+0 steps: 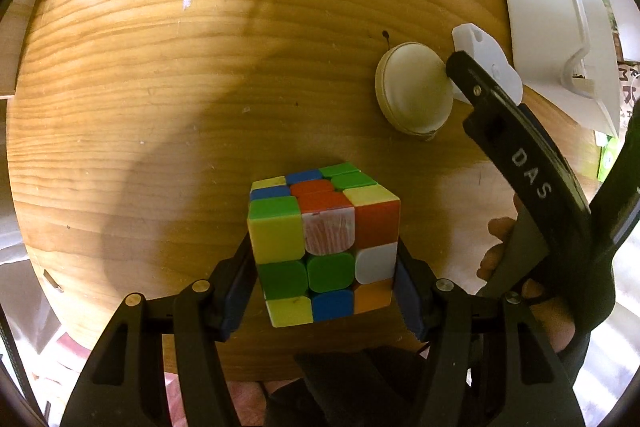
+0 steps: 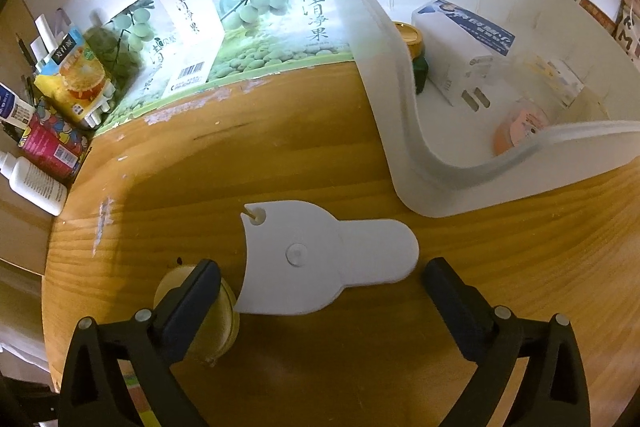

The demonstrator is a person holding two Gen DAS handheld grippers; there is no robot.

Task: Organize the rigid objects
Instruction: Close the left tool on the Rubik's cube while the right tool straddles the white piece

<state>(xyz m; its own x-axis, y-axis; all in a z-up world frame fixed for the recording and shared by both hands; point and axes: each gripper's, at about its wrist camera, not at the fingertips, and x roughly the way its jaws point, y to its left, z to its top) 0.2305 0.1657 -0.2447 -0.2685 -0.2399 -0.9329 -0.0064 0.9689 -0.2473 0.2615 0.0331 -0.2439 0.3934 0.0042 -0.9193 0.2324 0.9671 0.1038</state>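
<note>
In the left wrist view my left gripper (image 1: 325,267) is shut on a multicoloured puzzle cube (image 1: 324,247), held just above the wooden table (image 1: 160,87). A round cream case (image 1: 414,89) lies further right, with a flat white plastic piece (image 1: 486,63) beside it. My right gripper (image 2: 322,277) stands open over that white piece (image 2: 328,259); its left finger overlaps the cream case (image 2: 212,323). The right gripper's black finger (image 1: 516,131) also shows in the left wrist view, its tip next to the case.
A white plastic bin (image 2: 420,155) sits at the right, holding a white box (image 2: 460,51), a gold-lidded jar (image 2: 410,39) and an orange round item (image 2: 516,127). Cartons (image 2: 188,39), a juice box (image 2: 76,75) and a white bottle (image 2: 32,183) line the back left.
</note>
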